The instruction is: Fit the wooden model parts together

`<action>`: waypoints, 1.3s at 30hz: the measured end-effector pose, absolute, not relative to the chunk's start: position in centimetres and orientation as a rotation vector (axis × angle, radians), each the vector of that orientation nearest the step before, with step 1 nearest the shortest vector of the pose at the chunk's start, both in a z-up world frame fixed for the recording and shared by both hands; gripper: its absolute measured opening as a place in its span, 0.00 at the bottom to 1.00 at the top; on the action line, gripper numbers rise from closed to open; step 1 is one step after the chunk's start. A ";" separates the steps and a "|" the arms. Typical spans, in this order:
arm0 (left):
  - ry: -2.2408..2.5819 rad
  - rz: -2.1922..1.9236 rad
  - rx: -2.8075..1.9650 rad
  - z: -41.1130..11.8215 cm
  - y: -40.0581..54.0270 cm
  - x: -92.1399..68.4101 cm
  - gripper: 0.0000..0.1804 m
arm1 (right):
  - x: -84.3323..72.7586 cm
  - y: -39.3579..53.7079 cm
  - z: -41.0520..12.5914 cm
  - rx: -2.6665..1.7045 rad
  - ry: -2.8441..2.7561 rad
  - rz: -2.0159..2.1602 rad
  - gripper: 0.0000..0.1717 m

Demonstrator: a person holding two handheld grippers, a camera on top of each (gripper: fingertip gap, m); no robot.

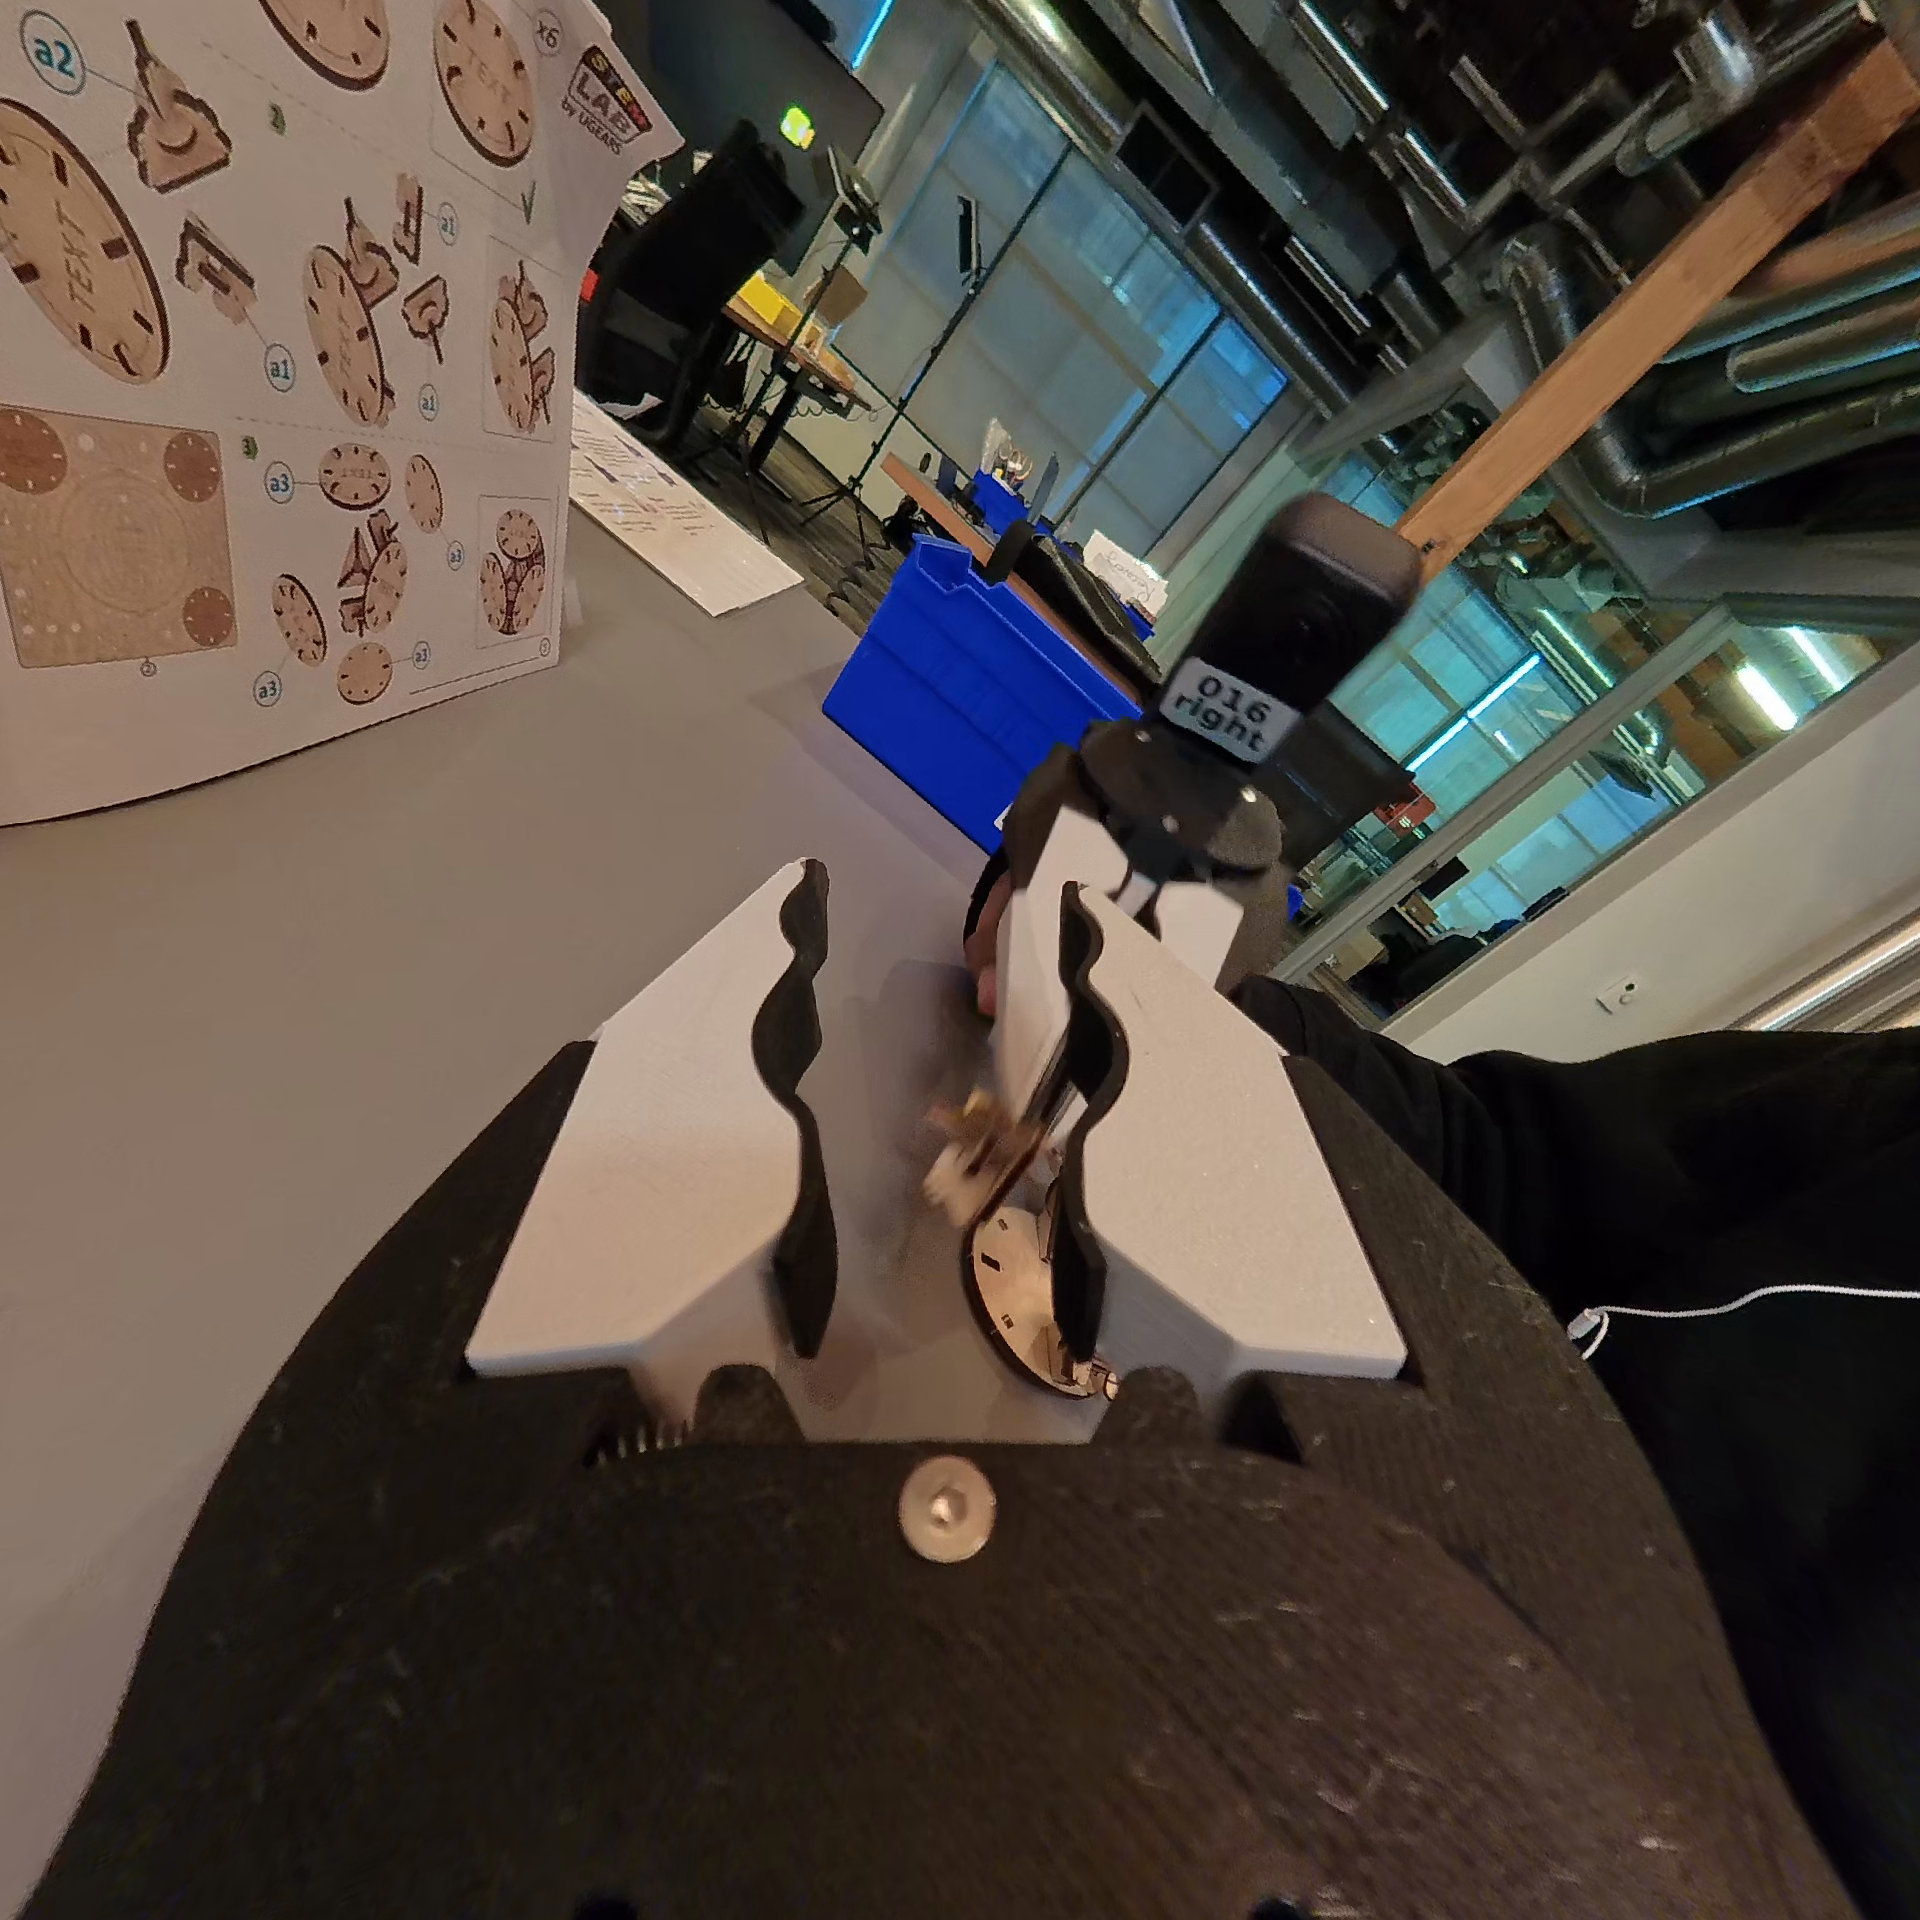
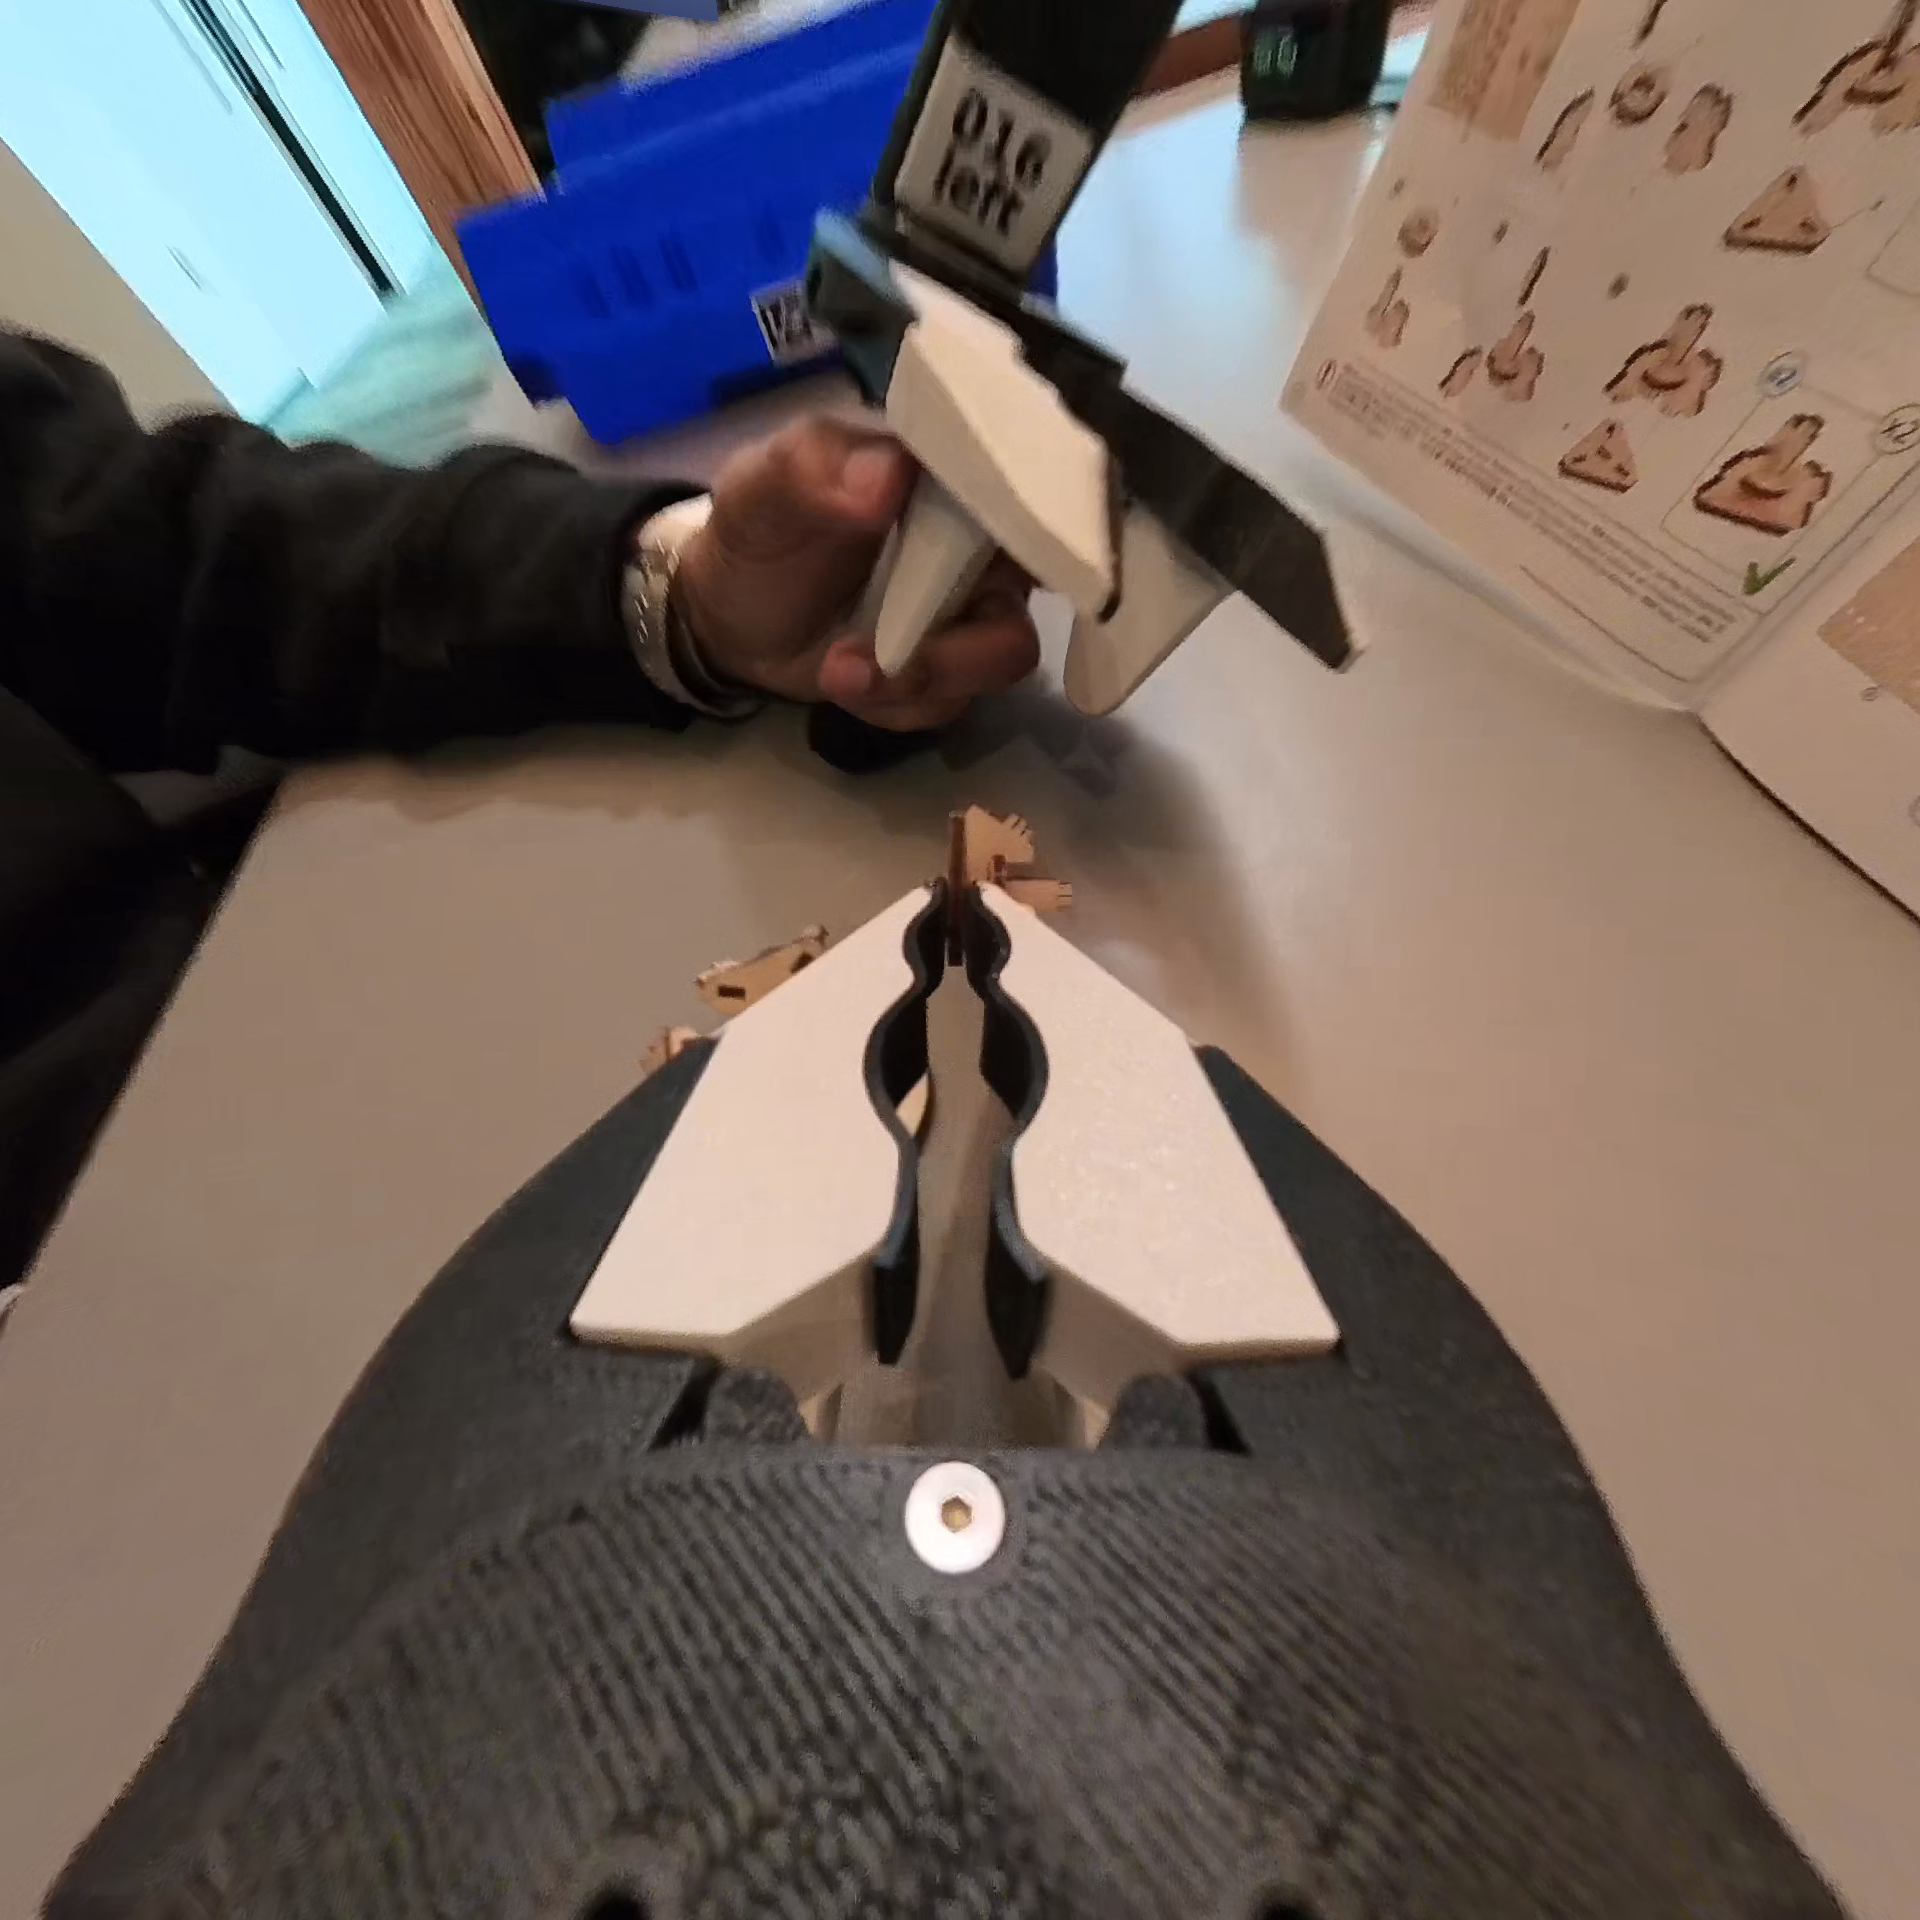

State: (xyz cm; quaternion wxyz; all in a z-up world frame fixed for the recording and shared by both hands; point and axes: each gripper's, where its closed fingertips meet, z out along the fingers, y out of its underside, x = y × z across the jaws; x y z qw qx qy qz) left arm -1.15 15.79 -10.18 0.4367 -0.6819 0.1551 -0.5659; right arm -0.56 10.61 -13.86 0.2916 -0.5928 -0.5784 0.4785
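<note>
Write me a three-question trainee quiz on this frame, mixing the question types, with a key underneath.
1. True or false: the right gripper has its fingertips closed on a thin wooden piece.
2. Which colour is the bin at the far edge of the grey table? A red, B blue, C green.
3. Fill in: the left gripper has its jaws ____, with nothing pressed between them.

Key: 1 true; 2 B; 3 open.
</note>
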 end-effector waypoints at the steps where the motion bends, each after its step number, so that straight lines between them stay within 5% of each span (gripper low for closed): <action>1: 0.386 -1.407 -1.696 -10.2 15.8 -1.1 0.23 | -0.3 10.9 -13.2 -1.568 -1.496 1.327 0.00; 17: 0.371 -1.433 -1.682 -10.0 15.8 -1.3 0.23 | 2.4 9.0 -8.3 -1.372 -1.315 1.958 0.00; 39: 0.341 -1.362 -1.616 -9.1 16.5 -2.7 0.23 | 1.8 7.8 -15.7 -1.969 -2.289 1.479 0.00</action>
